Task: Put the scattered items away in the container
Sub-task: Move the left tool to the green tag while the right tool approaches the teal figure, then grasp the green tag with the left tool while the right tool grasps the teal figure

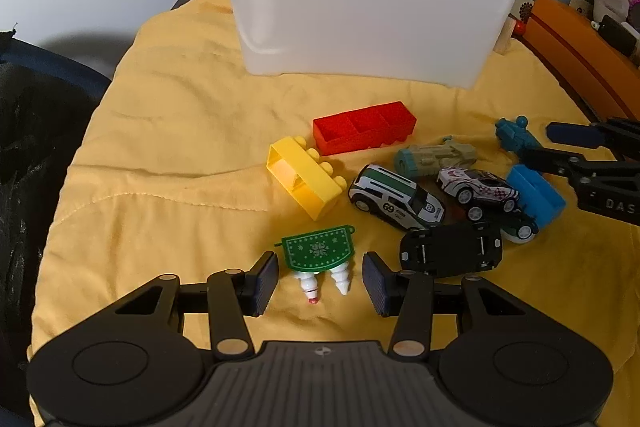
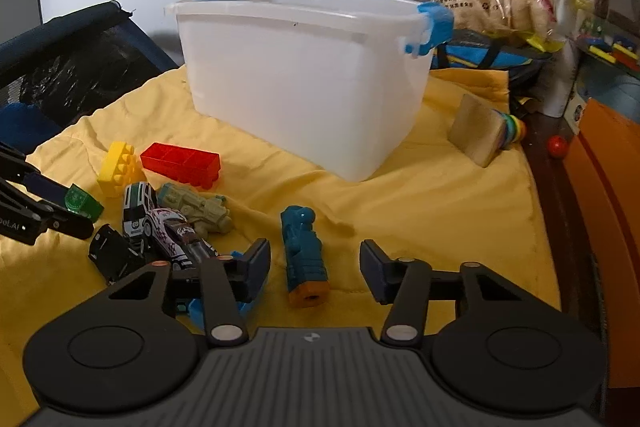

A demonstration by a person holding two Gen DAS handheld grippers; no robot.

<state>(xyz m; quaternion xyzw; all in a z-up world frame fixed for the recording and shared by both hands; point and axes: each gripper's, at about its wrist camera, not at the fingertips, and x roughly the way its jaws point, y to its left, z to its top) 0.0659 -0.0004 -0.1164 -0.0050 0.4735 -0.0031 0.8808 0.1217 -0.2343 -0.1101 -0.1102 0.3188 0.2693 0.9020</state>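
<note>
Both claws hover spread apart over a yellow cloth [image 1: 168,131]. Left claw [image 1: 320,281] straddles a green tag toy [image 1: 318,253], untouched, lying near the cloth's front edge. Right claw [image 2: 314,269] brackets a teal figure [image 2: 304,247] without gripping it. Between them crowd a yellow brick [image 1: 304,179], a red brick [image 1: 364,129], three toy cars [image 1: 394,197], an upturned black car [image 1: 452,247], a tan figure [image 1: 436,157] and a blue block [image 1: 536,193]. Behind, toward the far edge, stands the white bin [image 1: 368,11]. A wooden block [image 2: 478,129] leans right of it.
</note>
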